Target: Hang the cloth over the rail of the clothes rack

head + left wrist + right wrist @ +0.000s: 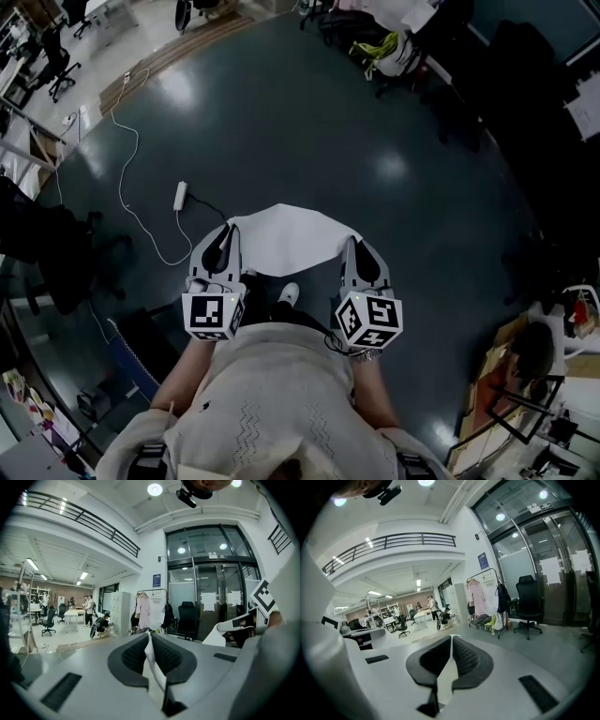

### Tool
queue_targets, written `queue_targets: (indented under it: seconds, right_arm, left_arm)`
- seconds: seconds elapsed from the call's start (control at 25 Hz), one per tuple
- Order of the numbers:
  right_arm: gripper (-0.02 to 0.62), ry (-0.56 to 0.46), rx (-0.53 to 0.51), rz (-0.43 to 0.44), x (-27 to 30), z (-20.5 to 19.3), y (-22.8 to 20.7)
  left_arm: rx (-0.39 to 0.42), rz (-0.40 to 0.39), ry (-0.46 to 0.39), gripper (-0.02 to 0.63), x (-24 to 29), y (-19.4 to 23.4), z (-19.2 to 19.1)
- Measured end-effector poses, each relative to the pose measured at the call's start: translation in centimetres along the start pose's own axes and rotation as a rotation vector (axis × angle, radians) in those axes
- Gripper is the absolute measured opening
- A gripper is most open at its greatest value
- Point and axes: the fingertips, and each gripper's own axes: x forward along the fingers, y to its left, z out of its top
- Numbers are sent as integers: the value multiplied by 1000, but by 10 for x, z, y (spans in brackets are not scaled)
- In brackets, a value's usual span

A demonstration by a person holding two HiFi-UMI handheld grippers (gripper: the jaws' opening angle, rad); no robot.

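Observation:
A white cloth (284,239) hangs spread between my two grippers, in front of the person's body and above the dark floor. My left gripper (227,234) is shut on the cloth's left corner, and a strip of cloth (152,660) is pinched between its black pads. My right gripper (351,247) is shut on the right corner, and cloth (447,677) shows between its pads. The clothes rack (484,597) stands far off by the glass doors with garments hanging on it. It also shows in the left gripper view as the rack (151,607). The right gripper (240,623) appears there at the right edge.
A white power strip (180,195) with a trailing cable lies on the floor ahead on the left. A black office chair (528,604) stands next to the rack. Dark chairs (52,253) are at my left, and boxes and frames (530,375) at my lower right. People are at desks far back.

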Motion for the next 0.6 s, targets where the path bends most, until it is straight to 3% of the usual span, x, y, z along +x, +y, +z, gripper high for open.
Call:
queue_targets:
  seconds: [0.32, 0.6]
  right_arm:
    - [25, 48, -8, -43, 69, 8, -1]
    - [25, 28, -5, -116, 157, 55, 9]
  left_arm:
    - [-13, -35, 29, 27, 74, 40, -6]
    - [-14, -124, 15, 28, 168, 93, 25]
